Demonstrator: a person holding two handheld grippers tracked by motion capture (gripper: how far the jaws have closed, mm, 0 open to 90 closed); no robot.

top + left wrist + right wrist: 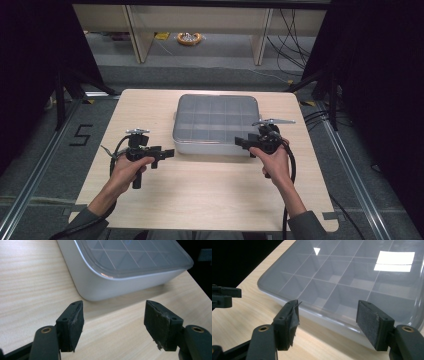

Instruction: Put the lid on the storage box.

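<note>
The left hand-held gripper (169, 153), at the lower left of the high view, is a matte black device with a stubby pistol-style handle and a small grey plate on top. A black cable loops from its back. The right hand-held gripper (241, 142), right of centre, is the same black build, topped by a grey three-cornered plate, with a thick black cable trailing toward the bottom edge. In both gripper views each jaw is a black rounded arm with a brass-ringed screw hole, ending in a blocky black pad holder with small screw holes. The dark pads (160, 322) are worn and frayed at their edges. The person wears grey sleeves (85, 222).
</note>
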